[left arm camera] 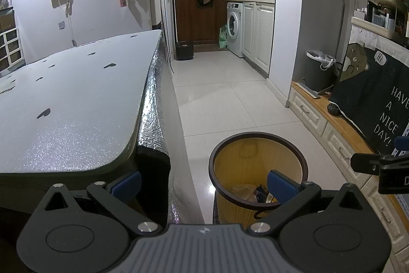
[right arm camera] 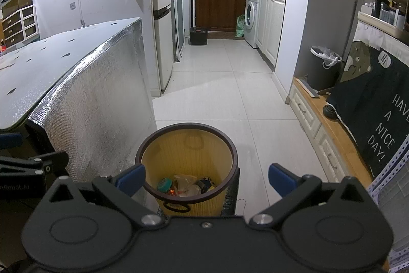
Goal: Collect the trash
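A yellow trash bin [right arm camera: 188,147] with a dark brown rim stands on the tiled floor beside the table. Several pieces of trash [right arm camera: 186,186] lie at its bottom, among them a teal round lid and crumpled wrappers. The bin also shows in the left wrist view [left arm camera: 255,160], with some trash [left arm camera: 251,192] in it. My right gripper [right arm camera: 205,177] is open and empty, just above the bin's near rim. My left gripper [left arm camera: 204,183] is open and empty, between the table corner and the bin.
A table [left arm camera: 71,99] with a grey speckled top and silver foil sides stands at the left. A low wooden bench [right arm camera: 332,119] with a dark "Have a nice day" cloth [right arm camera: 378,104] runs along the right. A grey bin [right arm camera: 323,65] stands beyond. Tiled floor [right arm camera: 225,83] leads to the kitchen.
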{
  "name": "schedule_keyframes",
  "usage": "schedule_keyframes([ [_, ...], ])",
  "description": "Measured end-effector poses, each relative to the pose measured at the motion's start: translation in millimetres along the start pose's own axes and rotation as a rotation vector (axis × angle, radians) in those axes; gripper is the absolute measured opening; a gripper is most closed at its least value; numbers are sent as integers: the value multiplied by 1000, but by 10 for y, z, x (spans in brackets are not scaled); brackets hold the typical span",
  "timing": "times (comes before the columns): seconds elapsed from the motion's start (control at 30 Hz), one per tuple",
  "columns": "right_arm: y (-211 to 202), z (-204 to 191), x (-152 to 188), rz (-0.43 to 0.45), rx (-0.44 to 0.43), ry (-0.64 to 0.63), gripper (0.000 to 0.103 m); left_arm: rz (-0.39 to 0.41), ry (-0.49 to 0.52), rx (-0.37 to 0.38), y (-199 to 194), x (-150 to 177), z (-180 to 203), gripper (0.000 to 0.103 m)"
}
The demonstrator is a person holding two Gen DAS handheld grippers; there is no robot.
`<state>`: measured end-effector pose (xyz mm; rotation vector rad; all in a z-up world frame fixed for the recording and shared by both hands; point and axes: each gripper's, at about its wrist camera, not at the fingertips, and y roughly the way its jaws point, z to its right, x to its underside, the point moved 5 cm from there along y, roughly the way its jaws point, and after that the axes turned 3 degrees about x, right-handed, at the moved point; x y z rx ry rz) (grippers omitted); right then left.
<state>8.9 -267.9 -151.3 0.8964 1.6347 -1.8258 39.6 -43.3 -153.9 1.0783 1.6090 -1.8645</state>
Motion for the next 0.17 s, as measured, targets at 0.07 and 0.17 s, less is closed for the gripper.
schedule_keyframes([
  [0.07,0,1,-1,0,1,-1,103,0,-1,0,0,0,-2,103],
  [0.17,0,1,-1,0,0,0,103,0,-8,6,-2,-3,-9,103],
])
